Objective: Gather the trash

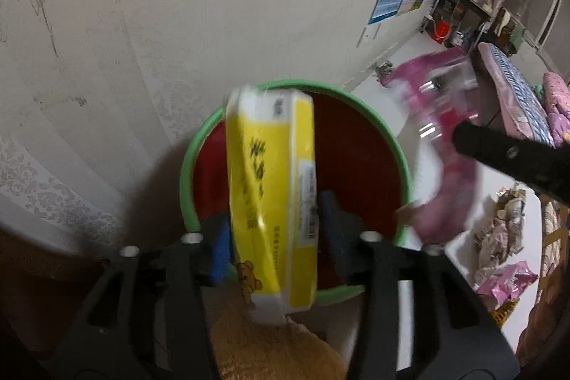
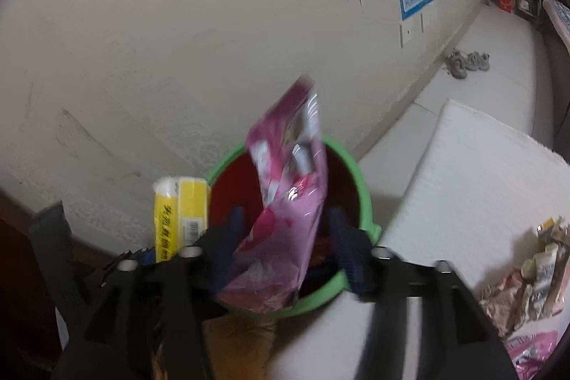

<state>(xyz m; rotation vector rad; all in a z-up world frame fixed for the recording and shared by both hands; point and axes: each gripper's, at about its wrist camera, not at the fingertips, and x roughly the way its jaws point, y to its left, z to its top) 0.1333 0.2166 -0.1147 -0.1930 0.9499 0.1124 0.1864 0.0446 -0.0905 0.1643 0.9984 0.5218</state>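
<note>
Both grippers up over the trash bin (image 1: 399, 148), the one with the green rim and dark red inside, standing by the wall.

Left gripper (image 1: 274, 230): fingers part way open with the yellow tissue pack (image 1: 272, 194) between the blue pads (image 1: 219, 251). Pack standing up tall, top end at 12 o'clock over the bin's mouth, bottom end hanging down past the near rim. Right pad looks a little apart from the pack, so cannot tell if the hold is firm or letting go.

Right gripper (image 2: 285, 248): fingers fairly wide open, pink wrapper (image 2: 288, 205) between them, blurry, bent and floppy. Cannot tell if pinched or already loose. Wrapper's top sticking up toward 12 o'clock above the bin (image 2: 361, 187); its low end sitting across the near rim at 6 o'clock.

More trash on the white table (image 2: 463, 173) at 4 o'clock: crumpled wrappers (image 2: 527, 284) and another pink bag (image 2: 530, 349).

What could go wrong:
- Yellow pack long and only partly over the hole; let go now, could hit the near rim and tip out onto the floor.
- Pink wrapper light and floppy; could catch on the rim or stick to a pad and not fall in.
- Both things over one bin together; could bump and knock each other out.
- Grippers close side by side; could knock the bin over.
</note>
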